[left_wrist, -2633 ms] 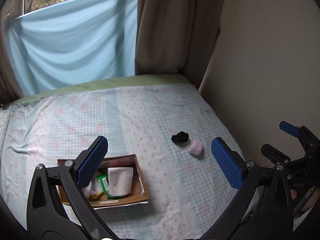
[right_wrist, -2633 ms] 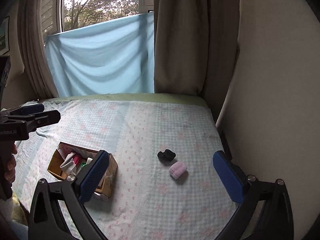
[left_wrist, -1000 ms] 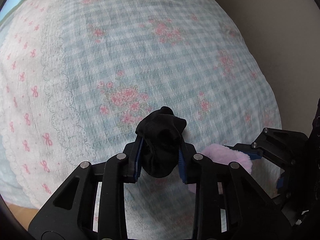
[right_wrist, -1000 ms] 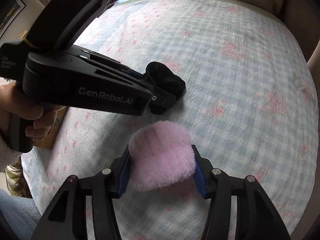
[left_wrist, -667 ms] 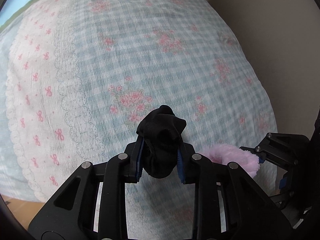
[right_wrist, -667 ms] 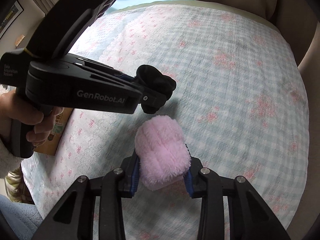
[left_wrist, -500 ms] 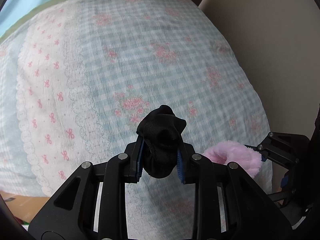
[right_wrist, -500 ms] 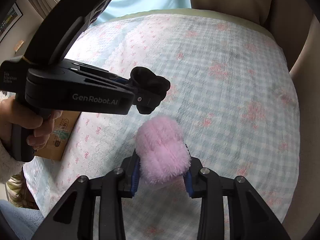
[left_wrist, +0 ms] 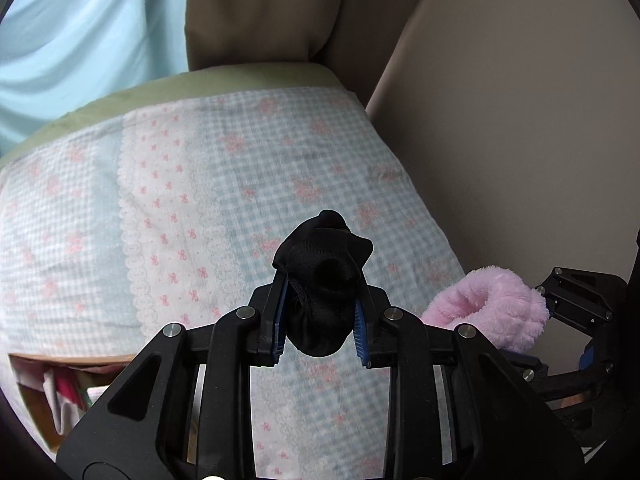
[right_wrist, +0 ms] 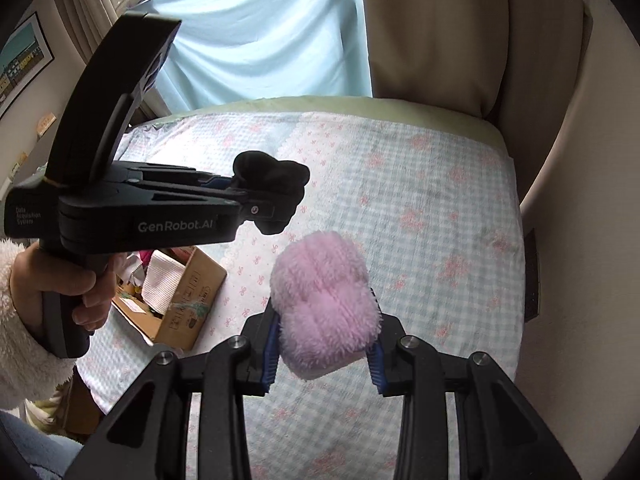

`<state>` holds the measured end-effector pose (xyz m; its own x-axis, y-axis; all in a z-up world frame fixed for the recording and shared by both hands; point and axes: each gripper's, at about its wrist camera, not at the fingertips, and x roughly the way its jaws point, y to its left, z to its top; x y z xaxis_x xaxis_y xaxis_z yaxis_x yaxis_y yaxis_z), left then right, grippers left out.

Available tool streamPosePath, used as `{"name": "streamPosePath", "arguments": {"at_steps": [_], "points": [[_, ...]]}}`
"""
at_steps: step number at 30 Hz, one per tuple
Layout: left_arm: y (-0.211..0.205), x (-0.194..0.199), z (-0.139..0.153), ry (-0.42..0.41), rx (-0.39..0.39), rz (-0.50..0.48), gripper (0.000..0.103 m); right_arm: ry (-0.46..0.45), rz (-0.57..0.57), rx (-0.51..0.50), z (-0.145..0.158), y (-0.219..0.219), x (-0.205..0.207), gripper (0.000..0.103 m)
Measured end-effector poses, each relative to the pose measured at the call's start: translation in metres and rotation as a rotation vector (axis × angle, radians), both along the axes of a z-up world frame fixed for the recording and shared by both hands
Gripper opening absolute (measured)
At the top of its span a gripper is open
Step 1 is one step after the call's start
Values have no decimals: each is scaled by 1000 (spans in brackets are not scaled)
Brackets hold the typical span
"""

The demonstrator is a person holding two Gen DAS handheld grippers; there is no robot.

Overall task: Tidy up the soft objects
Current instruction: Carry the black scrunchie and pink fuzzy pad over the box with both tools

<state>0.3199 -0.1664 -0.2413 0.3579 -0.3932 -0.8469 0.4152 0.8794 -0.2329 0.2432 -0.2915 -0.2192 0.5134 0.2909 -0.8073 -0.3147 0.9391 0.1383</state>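
Observation:
My left gripper [left_wrist: 320, 322] is shut on a black sock bundle [left_wrist: 324, 280] and holds it up above the bed. It also shows in the right wrist view [right_wrist: 272, 196], held by a hand, with the black bundle [right_wrist: 276, 184] at its tip. My right gripper [right_wrist: 323, 344] is shut on a fluffy pink sock bundle [right_wrist: 324, 304], also lifted off the bed. The pink bundle [left_wrist: 486, 308] shows at the right in the left wrist view. A cardboard box [right_wrist: 188, 300] with soft items stands on the bed at the left, below the left gripper.
The bed [right_wrist: 440, 208] has a blue checked cover with pink flowers. A wall [left_wrist: 520, 100] runs along its right side. A brown curtain [right_wrist: 432, 28] and a light blue sheet [right_wrist: 260, 32] hang behind. The box corner [left_wrist: 36, 400] shows at lower left.
Both grippers closed on their bundles about a second ago and have since lifted them off the bed. The views have tilted up, and the box has come into sight.

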Motion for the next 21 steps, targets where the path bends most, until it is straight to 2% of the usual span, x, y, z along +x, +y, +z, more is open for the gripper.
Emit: {"name": "streamPosePath", "arguments": {"at_steps": [5,11,15,21], "points": [[35,-44,66,-80,-13,63,24,-61,-39,-17,64,23,-31,33],[93,-97,118,-131,-6,172,24,-117,-59,-27,113,66,-59,33],[134,-130,132,-156,27,252,24,-141,-50,-15,128,100,-73,33],[203,-159,129,-134,21,373,24,-140,-24,15,127,158,-82,33]]}}
